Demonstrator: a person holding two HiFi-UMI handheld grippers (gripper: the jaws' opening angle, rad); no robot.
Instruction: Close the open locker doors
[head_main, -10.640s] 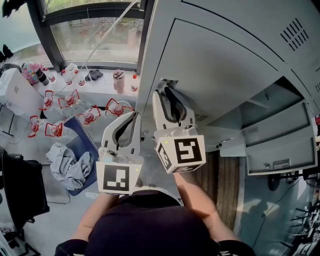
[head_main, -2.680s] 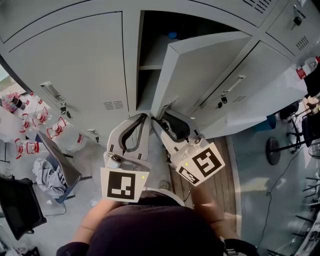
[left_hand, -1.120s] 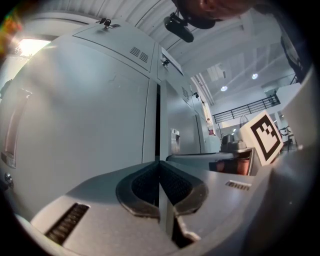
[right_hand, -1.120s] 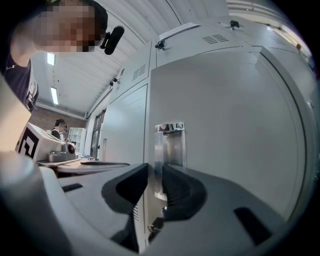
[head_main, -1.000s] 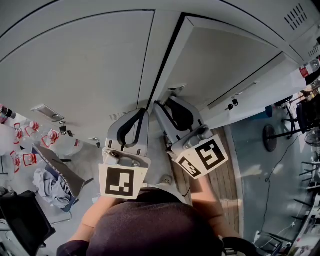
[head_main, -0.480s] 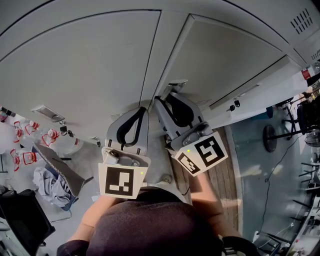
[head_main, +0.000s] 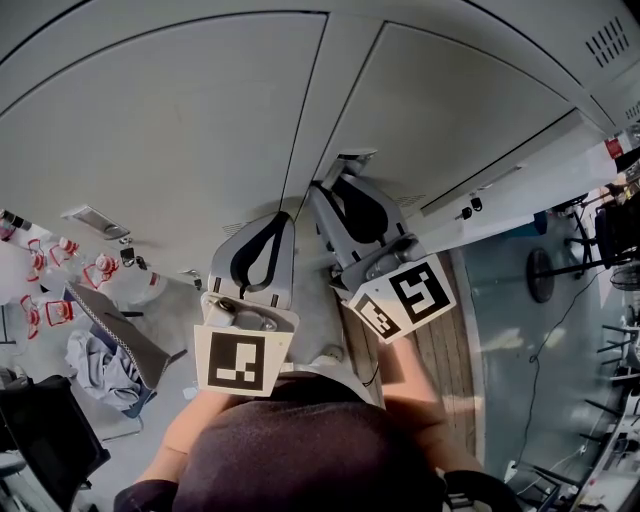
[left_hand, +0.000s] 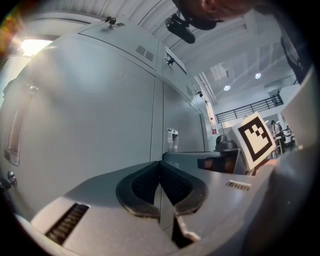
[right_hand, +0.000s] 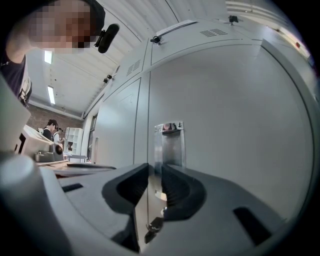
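Observation:
The grey locker doors (head_main: 470, 110) in front of me lie flush with their frames, and no dark gap shows along the edge. My right gripper (head_main: 322, 187) has its tips against the right-hand door, just under the metal handle (head_main: 345, 158). In the right gripper view that handle (right_hand: 168, 145) stands beyond the jaws, which are a narrow slit apart with nothing held between them (right_hand: 154, 167). A small key (right_hand: 152, 227) hangs below. My left gripper (head_main: 284, 216) is shut and empty, its tips (left_hand: 160, 164) near the seam between the two doors.
Another handle (head_main: 90, 220) sits on the left door. At lower left are red-capped bottles (head_main: 45, 290) and a chair with a grey cloth (head_main: 105, 365). A wooden floor strip (head_main: 445, 340) and an office chair base (head_main: 545, 270) lie to the right.
The right-hand door was ajar a second ago with a dark gap at its left edge; it has swung flush. My right gripper moved forward with it. The left gripper barely moved.

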